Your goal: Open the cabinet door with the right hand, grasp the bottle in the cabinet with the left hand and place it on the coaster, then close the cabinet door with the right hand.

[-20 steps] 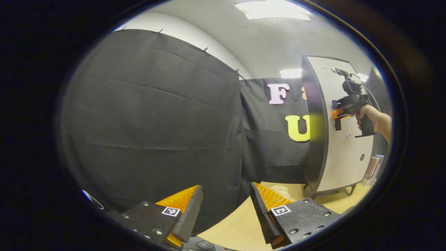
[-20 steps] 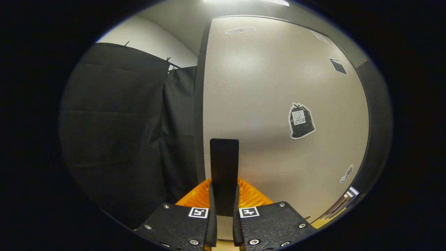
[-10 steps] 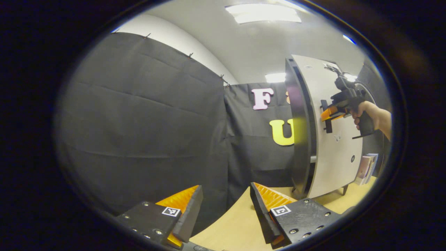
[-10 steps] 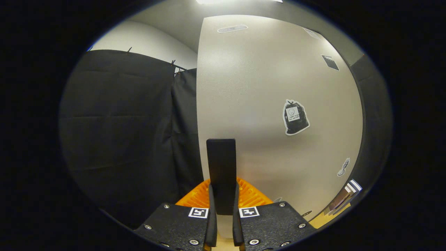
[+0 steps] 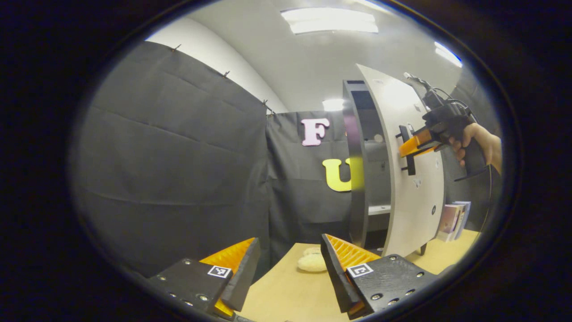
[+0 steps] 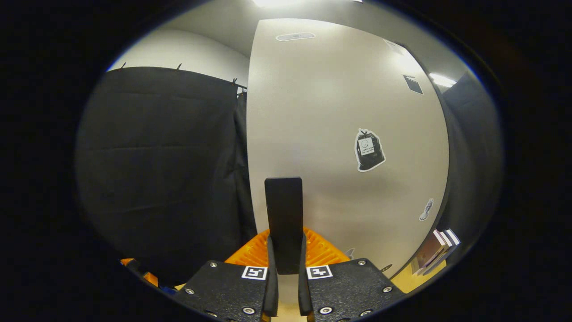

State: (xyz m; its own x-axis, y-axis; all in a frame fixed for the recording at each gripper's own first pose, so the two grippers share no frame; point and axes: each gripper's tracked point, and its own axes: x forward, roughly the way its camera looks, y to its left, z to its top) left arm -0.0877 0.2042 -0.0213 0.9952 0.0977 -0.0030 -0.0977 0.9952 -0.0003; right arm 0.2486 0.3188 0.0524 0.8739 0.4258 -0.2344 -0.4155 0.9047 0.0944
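Your right gripper (image 6: 286,268) clamped on cabinet door handle (image 6: 283,223), both fingers pressing its sides; handle's long axis vertical. Cabinet door (image 5: 413,192) swung partway out, free edge toward you, gap at cabinet (image 5: 355,179) showing shelf (image 5: 379,209). Your left gripper (image 5: 290,264) wide apart, holding nothing, low over desk (image 5: 290,295). Coaster (image 5: 312,263) on desk just ahead, open desk around it. Bottle: cannot tell.

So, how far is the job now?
Begun: the right gripper is shut on the handle, and the door stands partly open, showing a shelf inside. In hand: swinging it wider. Left: the left gripper is open and empty; I cannot see the bottle; placing it and closing the door remain.
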